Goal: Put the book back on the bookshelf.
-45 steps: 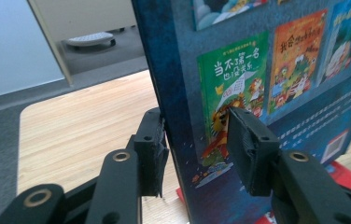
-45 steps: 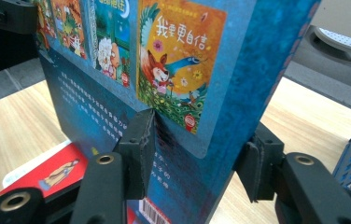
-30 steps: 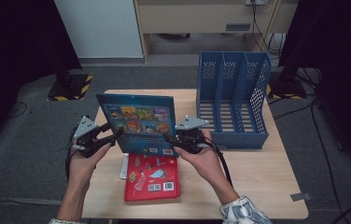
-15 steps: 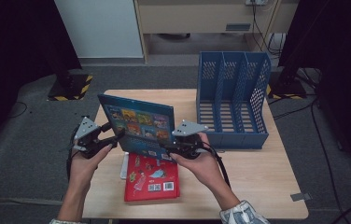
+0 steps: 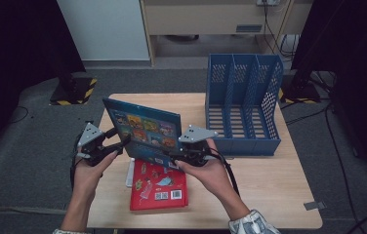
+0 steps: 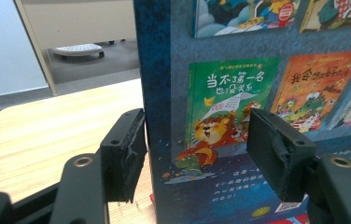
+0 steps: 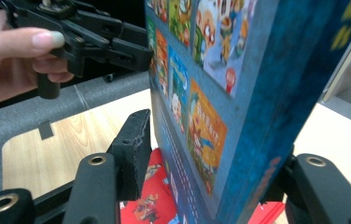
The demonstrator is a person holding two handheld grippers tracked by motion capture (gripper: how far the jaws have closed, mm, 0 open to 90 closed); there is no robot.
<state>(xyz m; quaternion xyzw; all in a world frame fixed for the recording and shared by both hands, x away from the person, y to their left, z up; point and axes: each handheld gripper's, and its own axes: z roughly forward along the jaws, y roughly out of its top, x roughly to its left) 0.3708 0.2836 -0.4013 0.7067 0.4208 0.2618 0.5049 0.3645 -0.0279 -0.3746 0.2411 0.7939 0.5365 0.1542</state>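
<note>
A thick blue picture book (image 5: 145, 131) stands upright over the far edge of a red book (image 5: 159, 187) that lies flat on the wooden table (image 5: 269, 185). My left gripper (image 5: 123, 144) straddles its left edge and my right gripper (image 5: 169, 157) its lower right corner. Both pairs of jaws have just been opening with the book between them. In the left gripper view the book (image 6: 220, 93) sits inside my left gripper (image 6: 197, 149), one pad at the spine, the other standing off the cover. In the right gripper view the book (image 7: 201, 93) fills my right gripper (image 7: 211, 154); the far jaw is partly hidden.
A blue three-slot file rack (image 5: 242, 107) stands at the table's far right, slots facing up. A white edge (image 5: 129, 173) pokes out from under the red book. The person's hand (image 7: 10, 60) with the left gripper (image 7: 136, 49) is beyond the book.
The blue book has tipped slightly, its right side now lower. Both grippers' jaws stand wider around it than a second ago. The hands have barely shifted.
</note>
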